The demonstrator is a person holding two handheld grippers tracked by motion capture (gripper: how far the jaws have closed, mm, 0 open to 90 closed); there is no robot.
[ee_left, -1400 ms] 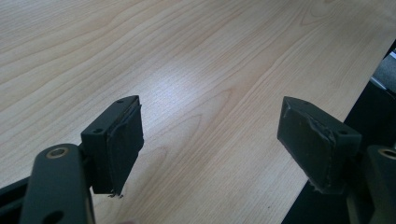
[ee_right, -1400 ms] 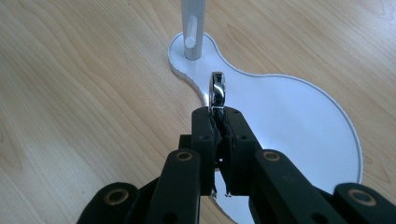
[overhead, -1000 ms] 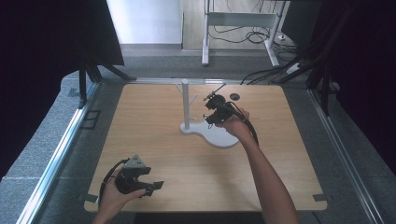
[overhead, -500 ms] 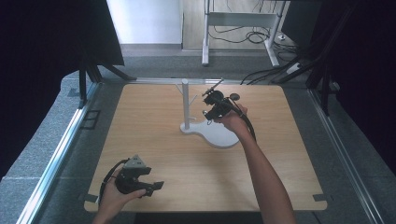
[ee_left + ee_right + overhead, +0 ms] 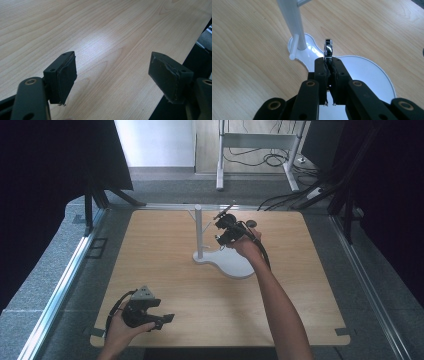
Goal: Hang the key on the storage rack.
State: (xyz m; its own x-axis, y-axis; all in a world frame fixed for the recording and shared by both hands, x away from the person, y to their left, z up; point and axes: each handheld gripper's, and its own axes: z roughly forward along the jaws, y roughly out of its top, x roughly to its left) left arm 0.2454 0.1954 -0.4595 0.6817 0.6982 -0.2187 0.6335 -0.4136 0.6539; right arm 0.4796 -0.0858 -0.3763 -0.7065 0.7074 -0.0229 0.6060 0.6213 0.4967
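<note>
My right fingers (image 5: 329,65) pinch a shiny metal ring (image 5: 328,48) edge-on, the white stand's peg (image 5: 294,46) just ahead-left; my left fingers (image 5: 117,75) gape empty over the tabletop (image 5: 105,32).

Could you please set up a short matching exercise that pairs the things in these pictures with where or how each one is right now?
Things:
1. left gripper
2. right gripper
3. shiny ring
4. white stand

States or places:
A. pinched edge-on between two black jaws
B. jaws wide apart over bare wood, near the table's front edge
C. resting on the table with an upright post that has side pegs
D. jaws closed, held above the white base beside the post

Pairs: 1-B, 2-D, 3-A, 4-C
</note>
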